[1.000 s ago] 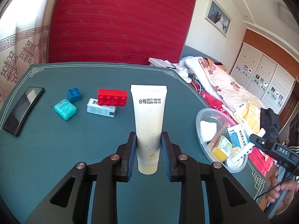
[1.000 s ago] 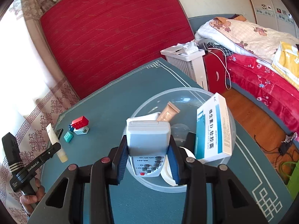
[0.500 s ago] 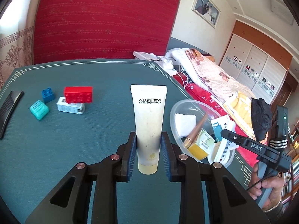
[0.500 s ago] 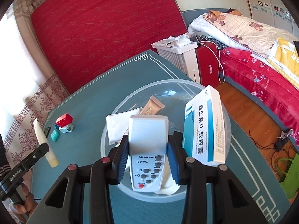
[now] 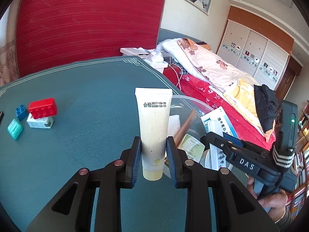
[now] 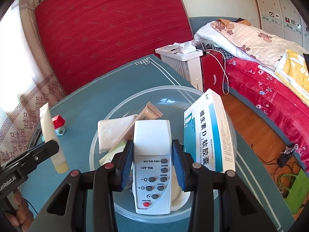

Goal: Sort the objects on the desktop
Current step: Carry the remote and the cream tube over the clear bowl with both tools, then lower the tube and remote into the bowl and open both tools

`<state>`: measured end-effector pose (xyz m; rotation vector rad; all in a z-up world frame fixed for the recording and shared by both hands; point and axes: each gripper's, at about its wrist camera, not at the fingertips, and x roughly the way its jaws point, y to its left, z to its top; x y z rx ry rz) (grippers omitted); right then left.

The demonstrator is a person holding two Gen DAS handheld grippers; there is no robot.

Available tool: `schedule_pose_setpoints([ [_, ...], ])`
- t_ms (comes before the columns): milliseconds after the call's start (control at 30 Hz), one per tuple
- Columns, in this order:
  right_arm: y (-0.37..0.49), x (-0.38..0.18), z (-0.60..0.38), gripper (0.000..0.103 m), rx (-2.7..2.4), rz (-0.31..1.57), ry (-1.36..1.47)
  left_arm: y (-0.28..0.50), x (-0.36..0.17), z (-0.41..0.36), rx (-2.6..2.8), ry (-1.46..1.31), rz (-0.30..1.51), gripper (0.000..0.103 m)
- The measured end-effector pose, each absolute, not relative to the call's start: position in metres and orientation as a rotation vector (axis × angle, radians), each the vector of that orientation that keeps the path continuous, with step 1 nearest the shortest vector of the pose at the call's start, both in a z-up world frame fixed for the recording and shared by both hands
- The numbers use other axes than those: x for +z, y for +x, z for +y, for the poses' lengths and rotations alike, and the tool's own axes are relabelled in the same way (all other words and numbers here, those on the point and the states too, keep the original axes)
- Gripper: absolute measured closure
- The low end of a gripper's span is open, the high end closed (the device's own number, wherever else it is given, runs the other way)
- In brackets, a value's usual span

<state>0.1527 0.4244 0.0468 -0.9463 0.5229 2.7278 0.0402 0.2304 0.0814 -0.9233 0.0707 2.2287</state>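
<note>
From my left wrist camera, I am holding the cream tube (image 5: 153,133) upright in my left gripper (image 5: 154,159), whose blue pads are pressing on its lower body just above the yellow cap, crimped end pointing away from me. The clear bowl (image 5: 190,101) is lying just to the right of the tube and a little beyond it, its near rim partly hidden behind the tube. So the tube's long axis is running roughly past the bowl's left edge, and I judge the coming move is a short swing to the right over the rim. Well to the left of the bowl, the red brick (image 5: 42,108), blue brick (image 5: 20,112), teal case (image 5: 14,128) and a small grey-white box (image 5: 40,123) are waiting on the green table (image 5: 87,100). My right gripper (image 5: 216,139) is reaching in over the bowl's right side.

From my right wrist camera, my right gripper (image 6: 152,161) is clamping the white remote (image 6: 152,155) lengthways, buttons toward me, directly above the bowl (image 6: 160,93). Inside the bowl, the vitamin box (image 6: 209,133) is leaning against the right wall, with a tan tube (image 6: 143,118) and a white packet (image 6: 113,130) at the left. The cream tube (image 6: 51,137) is showing just outside the bowl's left rim. This hand is the nearer one; I judge the remote only needs lowering and releasing.
</note>
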Motion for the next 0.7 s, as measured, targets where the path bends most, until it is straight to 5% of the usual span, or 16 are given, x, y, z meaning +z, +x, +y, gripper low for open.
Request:
schedule_pose_setpoints([
  [700, 0.165, 0.05, 0.444, 0.059, 2.739, 0.548, -0.852, 0.034, 0.067, 0.299, 2.15, -0.936, 0.19, 0.075],
])
